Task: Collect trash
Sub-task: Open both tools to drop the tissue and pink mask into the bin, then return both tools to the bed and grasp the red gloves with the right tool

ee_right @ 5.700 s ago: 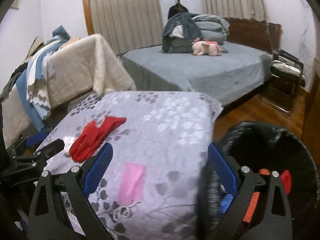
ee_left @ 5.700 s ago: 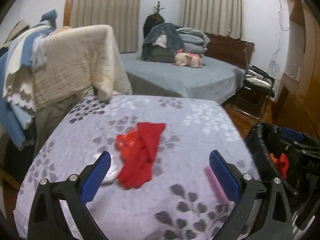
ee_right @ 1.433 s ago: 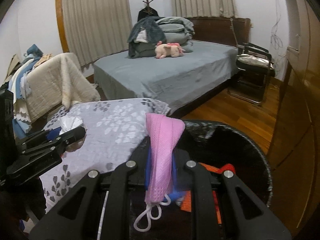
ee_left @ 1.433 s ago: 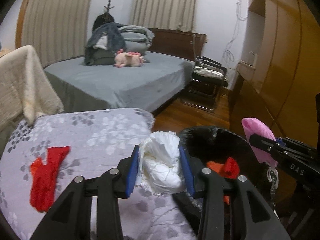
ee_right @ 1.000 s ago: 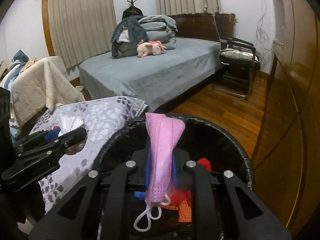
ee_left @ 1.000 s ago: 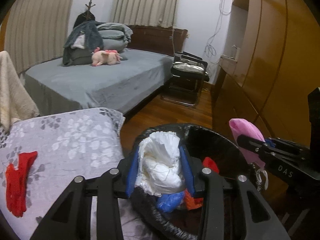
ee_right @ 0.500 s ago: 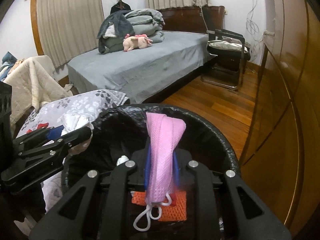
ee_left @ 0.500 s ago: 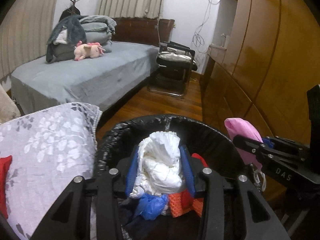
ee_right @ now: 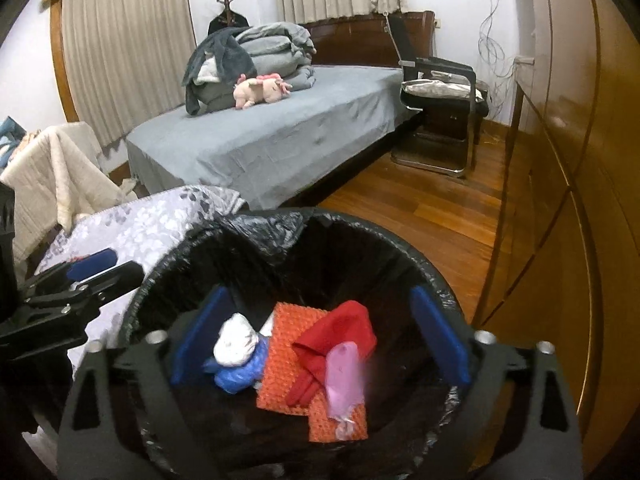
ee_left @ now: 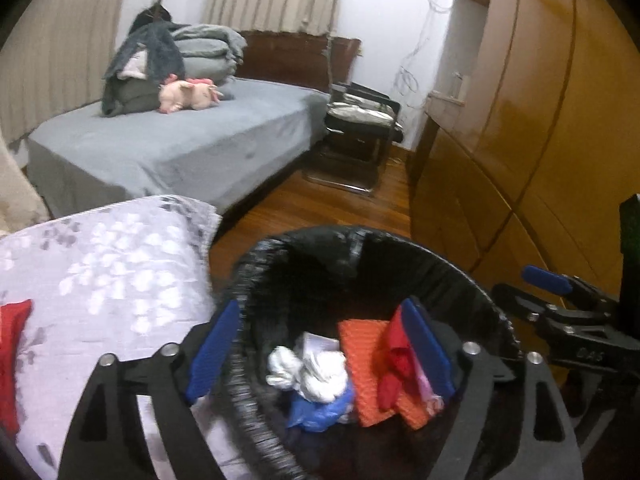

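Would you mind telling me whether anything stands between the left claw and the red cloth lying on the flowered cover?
Nothing visible does. The left claw hangs open over the bin, and the red cloth lies on the flowered cover off to its left, with only bare cover between; the view's edge cuts the cloth off.

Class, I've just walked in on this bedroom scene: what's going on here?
A person is clearing trash with a gripper in each hand. Both the left gripper and the right gripper are over the black-lined bin, and their jaws have just been opening, with nothing between them now. The white tissue wad and pink mask lie in the bin among other scraps. A red glove is on the flowered cloth, not yet collected.
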Demonstrator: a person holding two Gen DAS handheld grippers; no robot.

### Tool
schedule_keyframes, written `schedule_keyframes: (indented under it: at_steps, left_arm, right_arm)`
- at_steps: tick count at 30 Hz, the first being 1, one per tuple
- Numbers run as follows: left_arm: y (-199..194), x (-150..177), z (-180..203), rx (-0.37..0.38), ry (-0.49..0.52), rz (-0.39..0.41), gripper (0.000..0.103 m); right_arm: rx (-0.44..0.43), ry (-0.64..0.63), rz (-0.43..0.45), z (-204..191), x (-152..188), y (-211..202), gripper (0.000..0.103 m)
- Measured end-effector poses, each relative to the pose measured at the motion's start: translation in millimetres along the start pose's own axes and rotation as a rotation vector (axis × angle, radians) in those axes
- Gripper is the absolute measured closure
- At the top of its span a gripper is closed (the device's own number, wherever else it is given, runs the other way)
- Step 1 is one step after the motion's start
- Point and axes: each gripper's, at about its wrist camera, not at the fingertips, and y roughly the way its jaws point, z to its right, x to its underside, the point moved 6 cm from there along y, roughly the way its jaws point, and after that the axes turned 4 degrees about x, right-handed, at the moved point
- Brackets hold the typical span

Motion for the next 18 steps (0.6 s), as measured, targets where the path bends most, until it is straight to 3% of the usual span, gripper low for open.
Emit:
schedule_keyframes:
  at_steps: [4, 18]
  left_arm:
    - [-28, -3, -26, -0.072, -0.027, 0.041, 0.009]
    - [-138, 20, -143, -0.329, -0.143, 0.133, 0.008]
  right_arm:
    - [-0.032, -0.005, 0.015, -18, -7, -7, 0.008]
    - [-0.188, -0.108, 0.032, -137, -24, -9, 0.008]
